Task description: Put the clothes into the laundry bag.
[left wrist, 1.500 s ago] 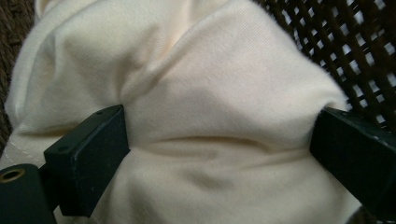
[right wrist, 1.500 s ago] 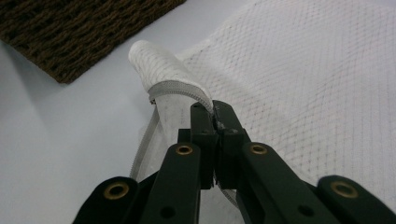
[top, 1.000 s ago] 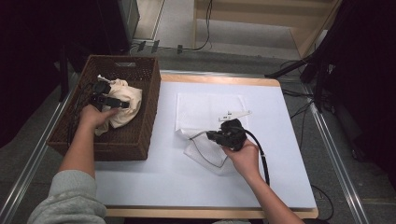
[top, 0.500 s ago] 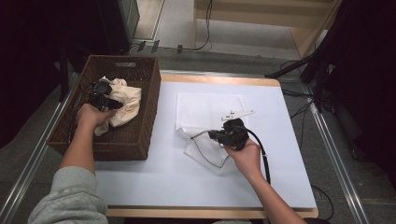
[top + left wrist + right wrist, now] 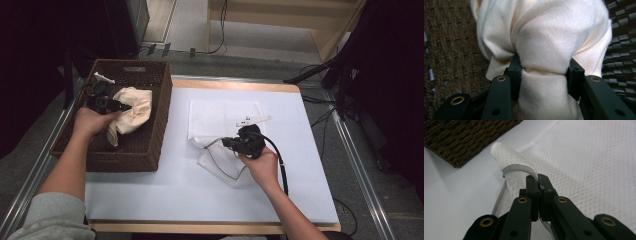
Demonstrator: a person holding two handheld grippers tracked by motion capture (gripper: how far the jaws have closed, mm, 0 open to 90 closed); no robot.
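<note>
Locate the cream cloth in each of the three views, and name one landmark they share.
High view: cream cloth left of centre, in the wicker basket.
Left gripper view: cream cloth centre, bunched between the left gripper jaws.
Right gripper view: not in it.
Shared landmark: the wicker basket.

Left gripper (image 5: pixel 117 106) grips cream cloth (image 5: pixel 131 112) inside the wicker basket (image 5: pixel 131 155).

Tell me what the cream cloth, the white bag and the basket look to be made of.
Cream cloth: soft matte woven fabric, probably cotton; it bunches into folds. White bag: fine see-through mesh, likely synthetic, with a zipper along its edge. Basket: dark brown woven wicker or similar fibre; plaited strands show.
</note>
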